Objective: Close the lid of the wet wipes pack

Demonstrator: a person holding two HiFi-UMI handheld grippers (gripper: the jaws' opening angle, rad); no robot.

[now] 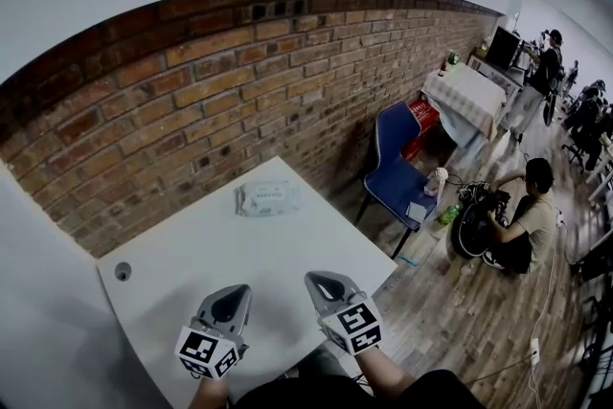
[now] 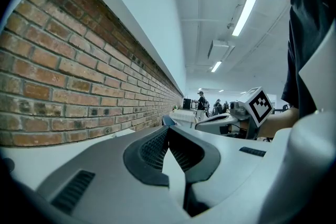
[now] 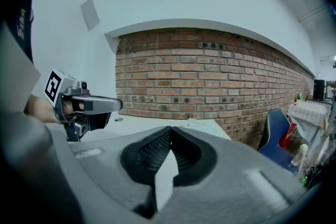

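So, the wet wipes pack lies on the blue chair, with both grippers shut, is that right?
No, the head view shows the wet wipes pack on the white table; left gripper and right gripper are indeed shut.

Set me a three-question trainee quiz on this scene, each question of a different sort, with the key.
1. True or false: the left gripper is touching the wet wipes pack.
2. Multiple choice: the jaws of the right gripper are A) wide apart, B) together with nothing between them, C) shut on the pack.
3. Fill in the missing word: the chair that stands beside the table is ____ in colour.

Key: 1 false, as the pack lies at the table's far edge by the brick wall, apart from both grippers; 2 B; 3 blue.
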